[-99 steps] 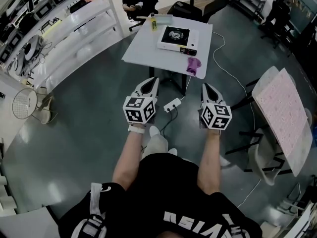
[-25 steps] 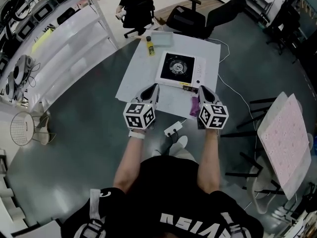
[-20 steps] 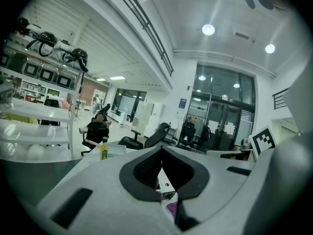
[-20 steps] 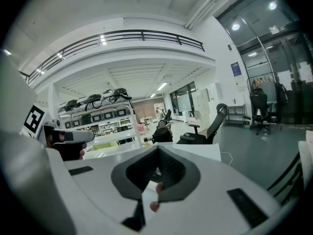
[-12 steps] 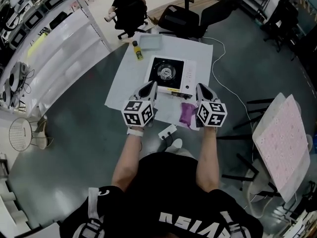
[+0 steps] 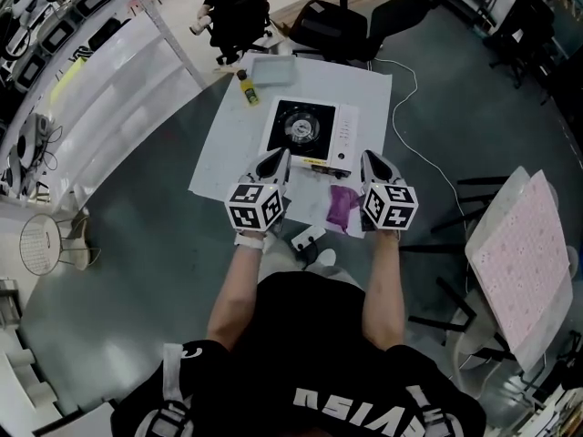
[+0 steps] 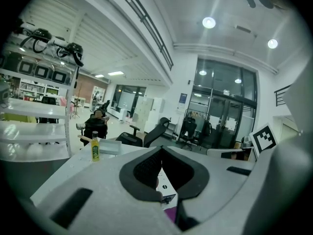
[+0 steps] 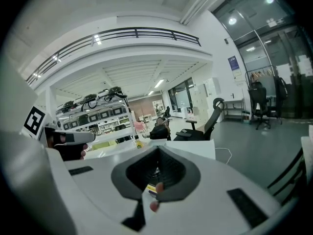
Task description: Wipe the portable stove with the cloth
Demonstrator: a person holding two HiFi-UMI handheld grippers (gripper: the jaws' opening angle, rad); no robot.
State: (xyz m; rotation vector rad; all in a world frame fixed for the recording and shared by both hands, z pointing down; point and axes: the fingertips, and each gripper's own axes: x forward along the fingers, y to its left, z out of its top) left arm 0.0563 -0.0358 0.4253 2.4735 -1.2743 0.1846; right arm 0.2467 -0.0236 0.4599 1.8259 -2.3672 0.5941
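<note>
The white portable stove (image 6: 311,135) with a black burner sits in the middle of the white table (image 6: 228,153). In front of it, near the table's front edge, lies the crumpled purple cloth (image 6: 342,206). My left gripper (image 6: 275,159) hovers over the table's near edge, left of the cloth, its jaws together and empty. My right gripper (image 6: 372,160) is just right of the cloth, jaws shut with nothing in them. In the left gripper view a bit of the cloth (image 7: 170,213) and the stove's front (image 7: 164,184) show between the jaws.
A yellow bottle (image 6: 246,89) and a clear tray (image 6: 273,69) stand at the table's far left corner. Behind are office chairs (image 6: 342,25) and a seated person (image 6: 232,7). Shelving (image 6: 91,71) runs along the left. A power strip (image 6: 308,238) lies on the floor below. A pink-topped table (image 6: 521,253) stands at right.
The table has come closer. Both grippers have moved forward over its near edge, and the purple cloth now shows in full between them. Both stay closed.
</note>
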